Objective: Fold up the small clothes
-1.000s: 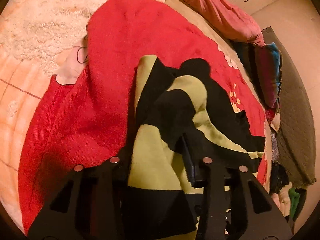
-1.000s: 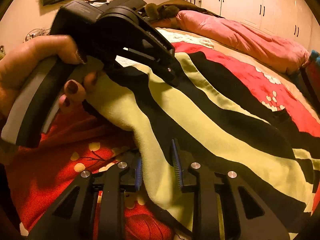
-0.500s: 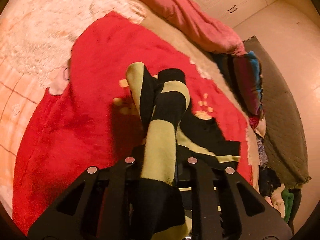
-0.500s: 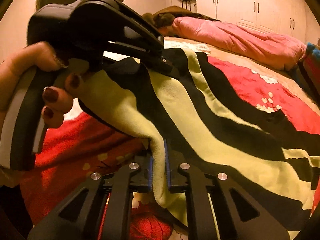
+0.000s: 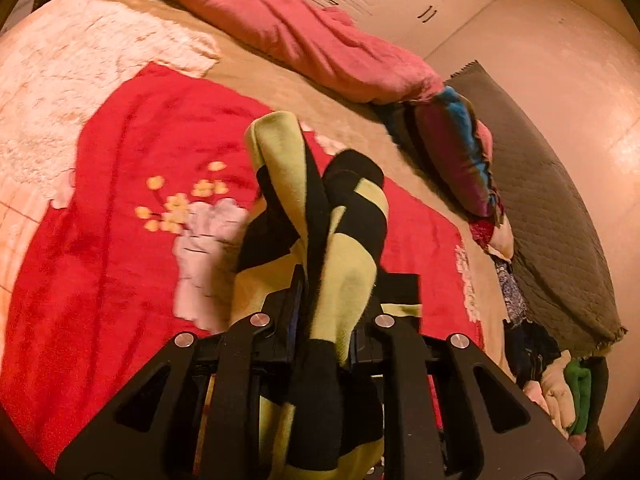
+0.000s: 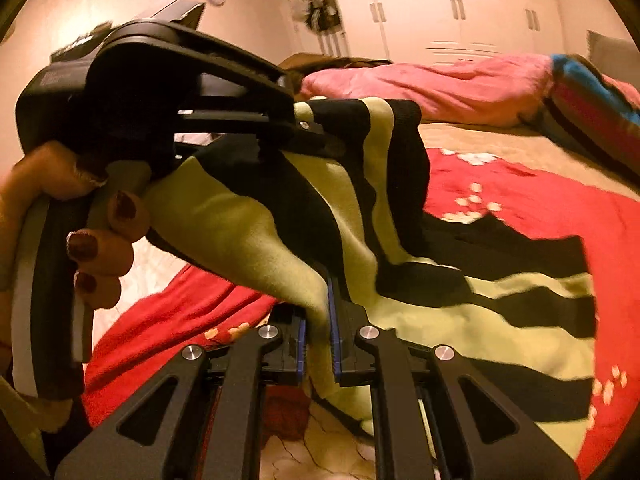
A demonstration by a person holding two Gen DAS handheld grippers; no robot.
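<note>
Left wrist view: left gripper [image 5: 324, 316] at bottom centre, jaws pinching a bunched fold of the striped garment [image 5: 344, 232], black and yellow-green bands. The jaws have just been closing, cloth between them. The garment rises in twisted folds from the jaws, its top clear of the red blanket [image 5: 120, 240] below; a lower part trails down to the right onto the blanket. The blanket shows a yellow flower print and a pale patch just left of the garment. It lies on the bed [image 5: 280, 80], tan cover showing beyond it. A pink duvet [image 5: 304, 36] runs along the bed's far side. A multicoloured bundle [image 5: 460, 148] sits at the right edge, a grey quilted mat [image 5: 552, 208] on the floor beside the bed, and a heap of clothes [image 5: 560, 392] at lower right.

Right wrist view: right gripper [image 6: 318, 320] at bottom centre, blue-edged jaws pressed onto a yellow-green edge of the same striped garment [image 6: 360, 240]; these jaws too have just been closing, fabric between them. The cloth stretches up-left to the left gripper [image 6: 316, 130], which clamps the upper edge. A hand [image 6: 92, 236] with dark painted nails grips that tool's handle. The garment hangs between the two grippers, its right portion draping down onto the red blanket [image 6: 520, 208]. Pink duvet [image 6: 432, 88] behind, white wardrobe doors [image 6: 460, 8] on the far wall.
</note>
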